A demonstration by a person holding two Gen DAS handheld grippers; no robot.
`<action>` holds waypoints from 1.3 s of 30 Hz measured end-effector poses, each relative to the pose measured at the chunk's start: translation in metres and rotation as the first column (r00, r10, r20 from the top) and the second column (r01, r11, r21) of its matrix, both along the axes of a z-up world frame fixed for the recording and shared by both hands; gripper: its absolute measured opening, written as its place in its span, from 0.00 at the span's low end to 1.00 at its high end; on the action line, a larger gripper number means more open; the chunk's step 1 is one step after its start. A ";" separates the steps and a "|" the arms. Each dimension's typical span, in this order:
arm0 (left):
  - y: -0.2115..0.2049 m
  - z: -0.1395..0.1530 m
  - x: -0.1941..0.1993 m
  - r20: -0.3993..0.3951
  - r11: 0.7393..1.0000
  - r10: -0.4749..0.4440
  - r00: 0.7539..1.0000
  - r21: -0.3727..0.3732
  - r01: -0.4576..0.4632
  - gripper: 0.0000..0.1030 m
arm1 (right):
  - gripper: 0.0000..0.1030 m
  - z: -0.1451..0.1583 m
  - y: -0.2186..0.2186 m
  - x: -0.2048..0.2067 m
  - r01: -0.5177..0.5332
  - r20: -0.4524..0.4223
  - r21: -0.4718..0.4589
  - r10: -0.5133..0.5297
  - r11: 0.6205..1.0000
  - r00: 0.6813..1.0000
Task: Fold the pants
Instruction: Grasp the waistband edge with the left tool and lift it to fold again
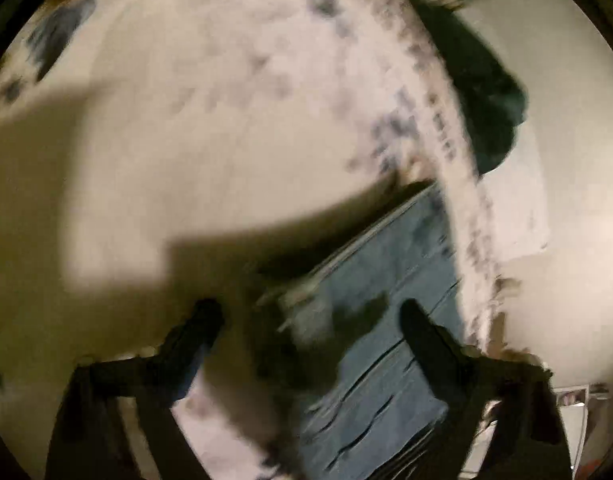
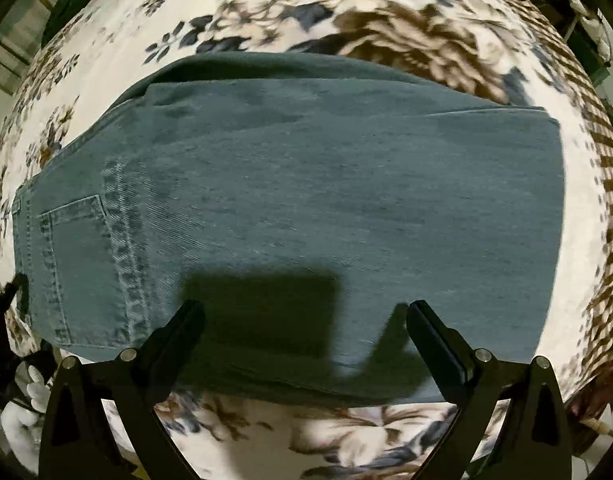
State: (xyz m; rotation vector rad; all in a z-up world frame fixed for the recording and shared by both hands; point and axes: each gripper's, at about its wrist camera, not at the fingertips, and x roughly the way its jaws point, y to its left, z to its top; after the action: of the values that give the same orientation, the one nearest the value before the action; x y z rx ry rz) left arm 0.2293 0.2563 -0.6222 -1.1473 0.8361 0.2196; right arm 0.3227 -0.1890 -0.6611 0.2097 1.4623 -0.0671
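Blue-grey denim pants [image 2: 306,200] lie folded flat on a floral bedspread [image 2: 386,20], back pocket [image 2: 74,264] at the left. My right gripper [image 2: 306,312] hovers above their near edge, open and empty. In the blurred left wrist view, my left gripper [image 1: 310,312] is open and empty over the bedspread [image 1: 186,120], with part of the pants [image 1: 386,320] between and below its fingers.
The bedspread's patterned edge [image 1: 446,120] curves down the right of the left wrist view, with a dark green object [image 1: 490,96] and pale floor [image 1: 578,160] beyond it. The other gripper [image 2: 10,320] shows at the left edge of the right wrist view.
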 end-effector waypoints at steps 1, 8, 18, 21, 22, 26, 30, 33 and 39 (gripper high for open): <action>-0.001 0.004 0.003 0.007 1.000 -0.011 1.000 0.025 0.011 0.48 | 1.00 -0.001 0.001 0.001 0.005 -0.005 0.004 -0.005 1.000 1.000; 0.002 -0.014 0.008 0.057 0.999 -0.003 0.998 -0.033 0.005 0.59 | 1.00 -0.016 0.014 0.013 0.022 -0.025 -0.018 -0.023 1.000 0.999; -0.042 0.089 0.001 0.268 0.973 -0.167 0.949 0.201 0.114 0.29 | 1.00 -0.021 -0.017 -0.004 0.067 0.009 0.009 -0.067 0.998 0.998; -0.072 0.136 0.000 0.338 0.947 -0.251 0.907 0.278 0.159 0.24 | 1.00 -0.017 -0.039 -0.013 0.100 0.025 0.048 -0.102 0.994 0.994; -0.085 0.151 0.000 0.357 0.939 -0.282 0.890 0.295 0.179 0.23 | 1.00 -0.015 -0.047 -0.017 0.111 0.032 0.057 -0.113 0.992 0.993; -0.143 0.185 -0.002 0.373 0.883 -0.421 0.827 0.379 0.278 0.22 | 1.00 -0.001 -0.089 -0.037 0.148 0.055 0.083 -0.153 0.985 0.987; -0.221 0.196 -0.002 0.355 0.809 -0.560 0.748 0.427 0.404 0.21 | 1.00 0.016 -0.138 -0.056 0.186 0.065 0.083 -0.192 0.979 0.979; -0.287 0.191 -0.005 0.341 0.741 -0.659 0.670 0.442 0.505 0.21 | 1.00 0.029 -0.181 -0.076 0.229 0.078 0.076 -0.235 0.970 0.969; -0.402 0.122 -0.003 0.095 0.518 -0.842 0.532 0.423 0.744 0.24 | 1.00 0.033 -0.261 -0.105 0.322 0.074 0.063 -0.326 0.945 0.942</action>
State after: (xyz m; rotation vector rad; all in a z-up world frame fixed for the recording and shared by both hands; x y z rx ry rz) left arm 0.2259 -0.1457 -0.5006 -0.3447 0.9414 -0.5784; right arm 0.2180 -0.4502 -0.6279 0.4886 1.3356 -0.2870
